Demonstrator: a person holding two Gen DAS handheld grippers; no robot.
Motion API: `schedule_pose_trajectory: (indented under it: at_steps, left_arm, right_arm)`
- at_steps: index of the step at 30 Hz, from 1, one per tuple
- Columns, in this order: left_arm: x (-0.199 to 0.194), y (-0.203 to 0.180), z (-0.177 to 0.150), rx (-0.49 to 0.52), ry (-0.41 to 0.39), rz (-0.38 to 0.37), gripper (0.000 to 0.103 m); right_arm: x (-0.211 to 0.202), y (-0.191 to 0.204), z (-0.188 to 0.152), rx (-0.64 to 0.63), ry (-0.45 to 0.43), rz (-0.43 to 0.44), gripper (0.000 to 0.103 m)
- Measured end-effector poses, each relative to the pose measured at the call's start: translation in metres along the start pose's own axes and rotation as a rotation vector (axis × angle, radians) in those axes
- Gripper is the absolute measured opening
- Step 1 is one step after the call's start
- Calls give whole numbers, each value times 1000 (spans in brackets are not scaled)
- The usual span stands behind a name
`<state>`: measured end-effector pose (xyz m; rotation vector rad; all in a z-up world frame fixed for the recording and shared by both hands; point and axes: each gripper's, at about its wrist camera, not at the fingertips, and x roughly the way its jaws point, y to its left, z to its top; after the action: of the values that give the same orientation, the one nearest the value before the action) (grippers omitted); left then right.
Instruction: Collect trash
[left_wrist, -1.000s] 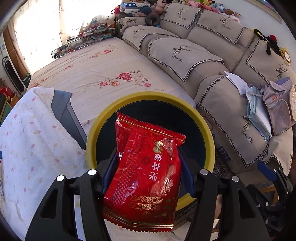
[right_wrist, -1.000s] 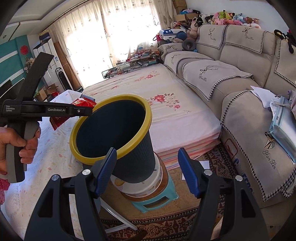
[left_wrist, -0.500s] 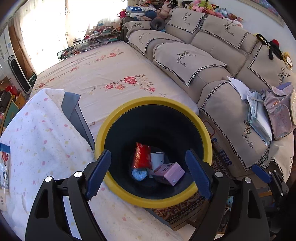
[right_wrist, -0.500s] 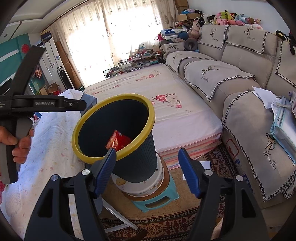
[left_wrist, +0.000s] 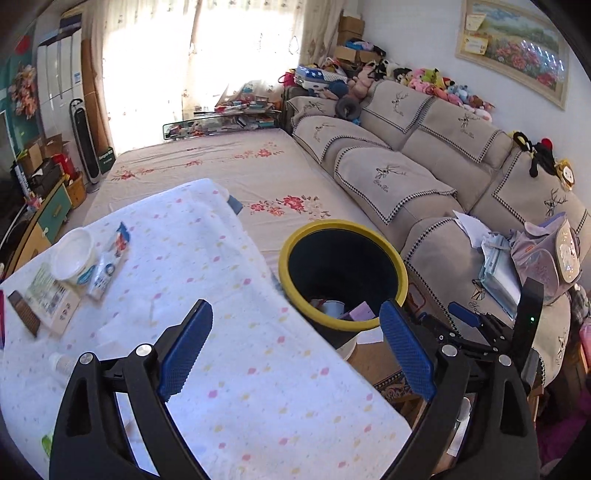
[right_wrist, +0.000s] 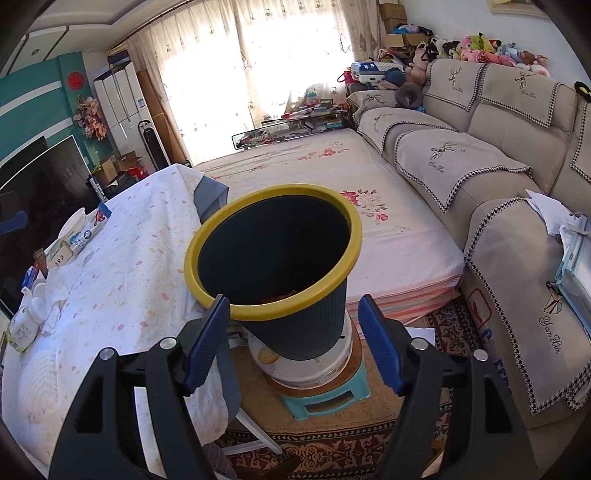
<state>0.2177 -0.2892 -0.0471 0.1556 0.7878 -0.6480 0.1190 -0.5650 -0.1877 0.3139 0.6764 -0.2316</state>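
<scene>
The left gripper (left_wrist: 295, 350) hangs over the near edge of the table (left_wrist: 258, 387), draped in a white cloth with pastel specks, its blue-padded jaws opening with nothing between them. Ahead and to its right stands the one trash bin (left_wrist: 343, 273), dark with a yellow rim, close against the table's right edge; a few pieces of trash lie at its bottom, a white cup and a pink box among them. The right gripper (right_wrist: 291, 339) points at the same bin from just behind it, jaws spread and empty, the yellow rim sitting just above and between its fingertips. The bin is tilted and stands on a white tub (right_wrist: 303, 365), which sits on a teal stool (right_wrist: 325, 397) on a patterned rug. Beyond the bin the flowered mattress (left_wrist: 221, 166) lies wide and bare, bounded on the right by the beige sofa (left_wrist: 424, 166), whose covers carry a stag emblem and script I cannot make out from the left; in the right view one reads roughly "Yan Xin". Far left of the left gripper, on the cloth, lie a white bowl (left_wrist: 72, 254), a small tube (left_wrist: 101, 277), a printed box (left_wrist: 51, 302) and a dark bar (left_wrist: 24, 312). Writing on them is too small to read.
</scene>
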Motion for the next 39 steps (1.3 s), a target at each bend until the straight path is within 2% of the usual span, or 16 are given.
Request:
schedule_pose_trajectory:
  at_steps: [7,16,23,26,30,39]
  left_arm:
    - [-73,58,-60,-121,-55,89,92]
    - [-152,133,-153,-333,-116,249,93]
    - [-182,178,-211,-474,-128,342,93]
    - [-189,187,-222,-514,-139,344,93]
    - [-193,188,-224,-526,-147,346,93]
    - [-188,181,-215,-519,-140,339,93]
  right_arm:
    - [-8,57,-4,-97,7,96,69]
    - [-19,162,-34,-299,73,332,69]
    - [-59,216,-64,-476,13,482,73]
    - [-73,236,-83,-577,8,521,74]
    - [-79,261,-110,-714,0,503,74]
    - [-58,288,-123,-777,52,466,75]
